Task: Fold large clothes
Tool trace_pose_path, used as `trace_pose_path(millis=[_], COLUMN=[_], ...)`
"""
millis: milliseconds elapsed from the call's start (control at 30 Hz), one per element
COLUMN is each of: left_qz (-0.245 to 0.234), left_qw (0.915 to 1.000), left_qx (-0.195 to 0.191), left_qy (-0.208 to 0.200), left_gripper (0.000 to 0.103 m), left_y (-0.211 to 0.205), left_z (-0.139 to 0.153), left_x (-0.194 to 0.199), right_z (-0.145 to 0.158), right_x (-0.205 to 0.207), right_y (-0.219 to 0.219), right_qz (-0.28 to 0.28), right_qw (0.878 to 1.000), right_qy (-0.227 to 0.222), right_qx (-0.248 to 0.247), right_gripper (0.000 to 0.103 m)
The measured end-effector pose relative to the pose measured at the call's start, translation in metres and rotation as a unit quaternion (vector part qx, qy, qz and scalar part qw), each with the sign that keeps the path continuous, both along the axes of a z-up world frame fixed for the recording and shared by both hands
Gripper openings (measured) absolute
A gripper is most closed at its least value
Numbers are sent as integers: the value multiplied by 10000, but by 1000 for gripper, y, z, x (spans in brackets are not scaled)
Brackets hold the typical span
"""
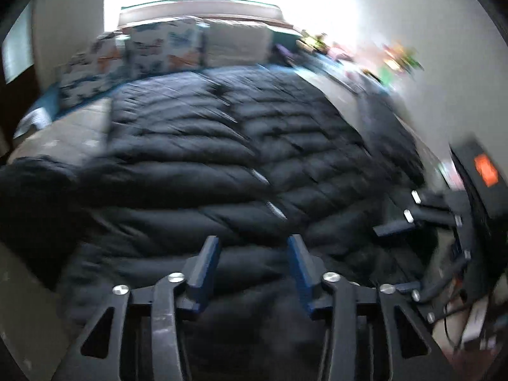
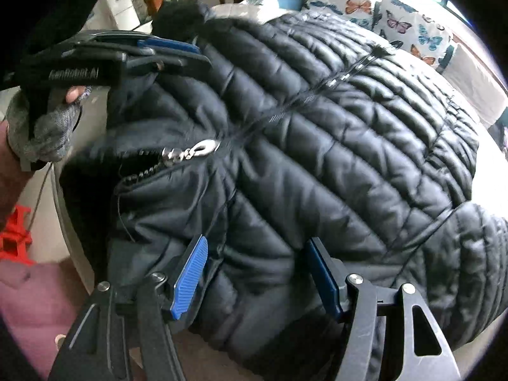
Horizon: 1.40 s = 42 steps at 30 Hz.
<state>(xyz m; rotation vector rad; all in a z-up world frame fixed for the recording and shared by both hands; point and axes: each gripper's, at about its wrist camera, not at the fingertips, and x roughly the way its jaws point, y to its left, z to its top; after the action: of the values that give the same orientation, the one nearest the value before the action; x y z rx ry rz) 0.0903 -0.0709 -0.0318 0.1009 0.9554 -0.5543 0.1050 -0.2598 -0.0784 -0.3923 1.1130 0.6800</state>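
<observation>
A bed (image 2: 470,73) with butterfly-print pillows (image 2: 403,22) carries a black puffer jacket (image 2: 317,146), spread front-up, zipper line running away from the cameras. The right gripper (image 2: 257,273) hangs over the near hem, jaws open and empty. The left gripper (image 1: 254,266), also open, nothing between its jaws, sits near the collar and hood side; it looks nearer the edge to fold.

Black grippers (image 2: 254,273), blue ribbed pads (image 2: 189,277), grey knit glove (image 2: 47,133)
</observation>
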Motion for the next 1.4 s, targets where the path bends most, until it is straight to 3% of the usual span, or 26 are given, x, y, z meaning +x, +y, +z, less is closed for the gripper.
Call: trace_pose_path(millis=[67,100,167,300,433,533,600,700,800,867,1000,1100,1167,1267,1400], left_qz=[-366,-455,-517,-475,-439,-431,-417,-376,-353,-322,-287,-253,-247,-236,-205], left_qw=[9990,9985,9983,9979,9975,9978,9979,9981,9980,9979,9981,9981,9981,9979,9975], left_qx=[12,48,166,-124,-209,-183,-171,-147,-159,-176,-134,-107,-71,-15,32], left_qy=[249,315,215,430,516,474,457,472,495,531,530,547,567,598,669], left_gripper=[36,27,27,27,27,27,27,28,30,30,30,30,30,31,31], left_y=[-18,-22,-26,-19,-9,-8,-7,-9,-8,-7,-8,-9,-10,-11,-13], left_z=[-16,-22,-28,-28,-30,-27,-27,-27,-25,-26,-25,-25,-26,-26,-27], left_x=[-15,-19,-32,-34,-32,-29,-30,-28,-26,-25,-24,-24,-23,-21,-18], right_z=[1,0,0,12,35,15,7,22,41,48,42,26,13,-4,-16], right_x=[-5,-7,-15,-26,-13,3,7,11,20,29,59,69,76,80,92], right_y=[-1,-2,-7,-18,-46,-71,-83,-99,-140,-176,-267,-327,-362,-401,-420], right_qz=[50,40,37,40,-607,-1131,-1184,-1313,-1904,-2457,-3715,-4595,-5090,-5503,-5539], right_qw=[10000,10000,9999,9997,9959,9923,9901,9861,9743,9604,9170,8759,8437,8051,7861], right_qy=[8,55,80,34,-358,-125,51,-23,-386,-521,-615,-529,-378,-125,13], right_qx=[14,33,70,245,563,486,747,1022,1141,1204,1319,1377,1664,2209,2741], right_gripper=[71,71,72,72,72,72,70,69,69,69,69,69,69,69,69])
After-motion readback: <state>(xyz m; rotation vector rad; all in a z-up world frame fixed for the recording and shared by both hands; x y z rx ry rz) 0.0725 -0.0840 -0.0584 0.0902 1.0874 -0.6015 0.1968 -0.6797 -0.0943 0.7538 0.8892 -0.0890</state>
